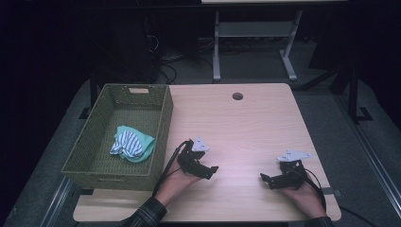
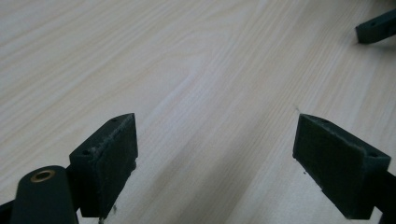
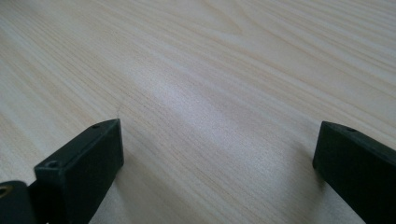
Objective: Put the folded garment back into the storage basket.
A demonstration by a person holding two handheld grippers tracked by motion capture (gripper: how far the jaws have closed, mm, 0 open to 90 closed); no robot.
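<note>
Two grippers rest low on the bare wooden table [image 1: 246,123], left gripper [image 1: 211,172] and right gripper [image 1: 265,178], jaws spread apart and grasping nothing. Far left, a green woven basket [image 1: 161,124] holds a striped cloth [image 1: 126,143] on teal fabric [image 1: 145,142], well apart from both.

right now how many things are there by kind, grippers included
grippers: 2, the left gripper and the right gripper, both open and empty
baskets: 1, the green basket at the table's left
cloths: 2, a striped cloth on a teal cloth, in the basket
total: 5
</note>
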